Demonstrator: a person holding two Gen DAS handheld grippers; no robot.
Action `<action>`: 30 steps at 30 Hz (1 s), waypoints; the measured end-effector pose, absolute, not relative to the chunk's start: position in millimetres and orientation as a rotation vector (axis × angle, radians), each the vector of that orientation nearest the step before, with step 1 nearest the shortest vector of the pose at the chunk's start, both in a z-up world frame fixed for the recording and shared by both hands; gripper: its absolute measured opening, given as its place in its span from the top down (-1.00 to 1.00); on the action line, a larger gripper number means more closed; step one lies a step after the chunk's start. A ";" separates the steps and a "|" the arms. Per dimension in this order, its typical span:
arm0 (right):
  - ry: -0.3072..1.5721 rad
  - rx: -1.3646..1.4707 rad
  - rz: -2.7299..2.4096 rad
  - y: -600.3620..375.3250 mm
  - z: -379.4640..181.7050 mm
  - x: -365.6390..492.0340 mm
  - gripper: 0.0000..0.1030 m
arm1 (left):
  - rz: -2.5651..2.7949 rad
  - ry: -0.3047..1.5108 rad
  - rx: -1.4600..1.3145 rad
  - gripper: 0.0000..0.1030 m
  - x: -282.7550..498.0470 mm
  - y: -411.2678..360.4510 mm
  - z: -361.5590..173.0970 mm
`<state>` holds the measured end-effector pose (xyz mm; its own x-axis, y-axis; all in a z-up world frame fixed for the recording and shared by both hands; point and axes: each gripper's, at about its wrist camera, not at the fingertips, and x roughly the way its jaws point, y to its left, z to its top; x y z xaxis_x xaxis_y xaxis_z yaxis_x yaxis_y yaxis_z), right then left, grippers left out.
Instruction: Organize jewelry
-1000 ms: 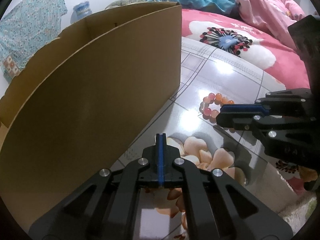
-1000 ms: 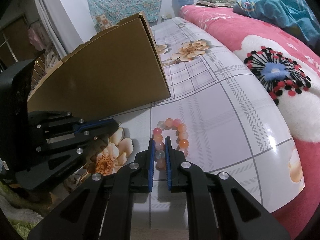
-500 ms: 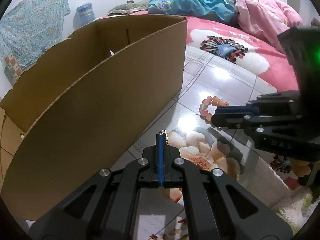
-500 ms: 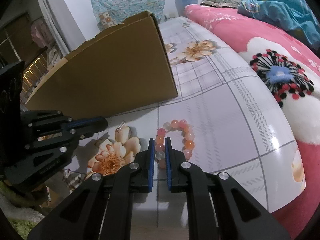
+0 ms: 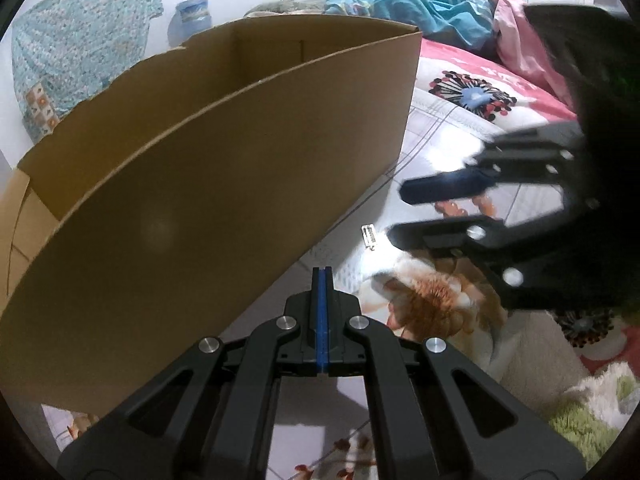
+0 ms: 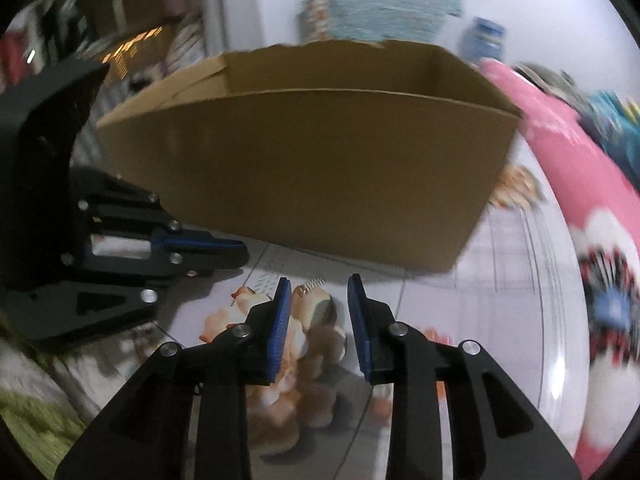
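A bead bracelet (image 5: 452,210) of orange and pink beads lies on the glossy flower-print table (image 5: 440,148), at about 3 o'clock in the left wrist view. Only a few beads show, in the gap behind the fingers of the right gripper (image 5: 400,214). That gripper's jaws have just been opening and now stand apart, with nothing between the blue pads in its own view. The bracelet looks released, though blur hides its full outline.

It is likely light and limp. The round beads may slip on the slick surface, so a pinch across one side of the loop seems the surest hold.

A small silver metal piece (image 5: 369,236) rests just toward 9 o'clock of the right gripper's tips. The left gripper (image 5: 322,272) hangs at 6 o'clock, clenched on nothing. The open cardboard box (image 5: 200,200), the likely destination, fills 10 o'clock, and a pink flowered bedcover (image 5: 480,68) lies beyond at 1 o'clock.
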<state>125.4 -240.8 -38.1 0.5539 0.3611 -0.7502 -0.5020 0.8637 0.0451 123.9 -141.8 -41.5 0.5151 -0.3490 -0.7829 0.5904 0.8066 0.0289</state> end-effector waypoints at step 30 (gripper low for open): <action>0.948 -0.254 0.719 -223.8 -47.1 152.6 0.90 | -0.606 0.844 0.274 1.00 125.1 -122.9 -43.4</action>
<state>152.6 -223.8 -47.1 0.3750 0.4482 -0.8115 -0.6607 0.7433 0.1053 125.1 -122.9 -43.4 0.5106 -0.3909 -0.7659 0.6009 0.7993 -0.0073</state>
